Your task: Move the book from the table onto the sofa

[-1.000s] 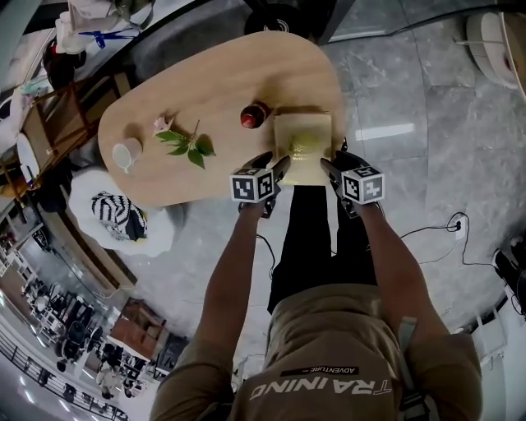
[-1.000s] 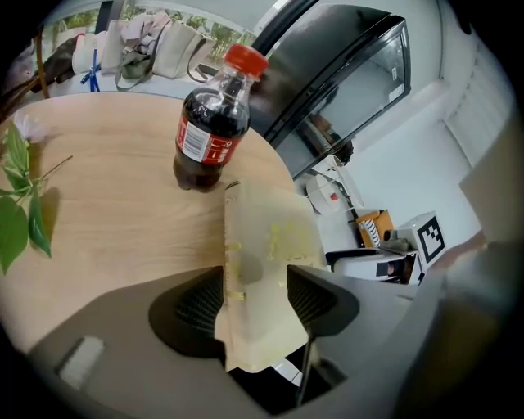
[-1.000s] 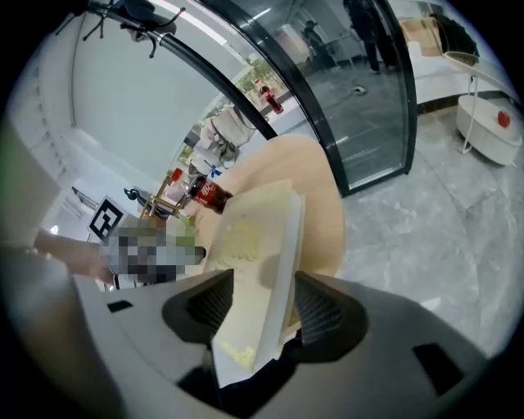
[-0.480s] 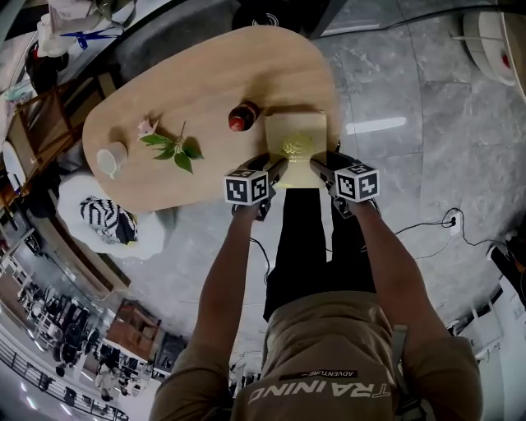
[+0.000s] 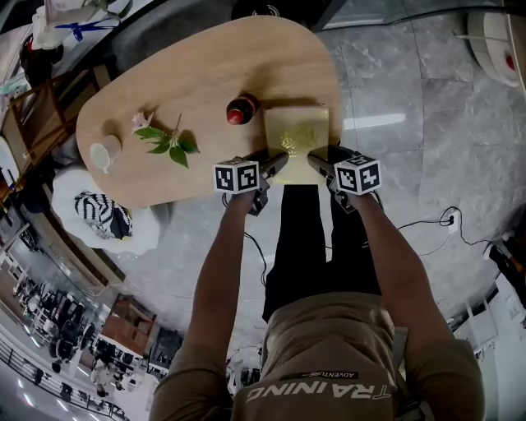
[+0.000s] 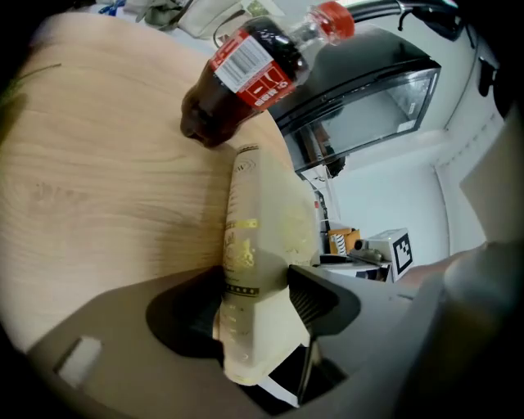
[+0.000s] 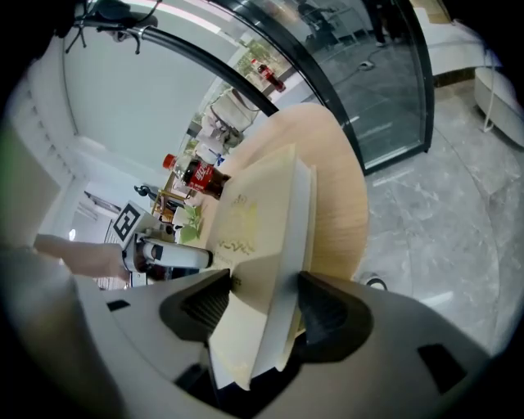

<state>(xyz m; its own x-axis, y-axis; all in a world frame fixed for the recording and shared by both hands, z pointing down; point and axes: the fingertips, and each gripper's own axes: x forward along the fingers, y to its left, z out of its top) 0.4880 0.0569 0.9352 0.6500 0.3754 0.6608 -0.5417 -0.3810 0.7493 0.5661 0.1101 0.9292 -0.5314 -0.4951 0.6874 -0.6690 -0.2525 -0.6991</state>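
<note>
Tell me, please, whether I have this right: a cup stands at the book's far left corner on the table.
Not quite. What stands at the far left corner of the book on the table is a bottle, not a cup. The cup stands near the table's left end, beyond the flower. The head view shows this.

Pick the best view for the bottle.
Left gripper view: bottle large, side-on, label and red cap clear. Head view shows only its top, small. Right gripper view shows it tiny and far off.
</note>
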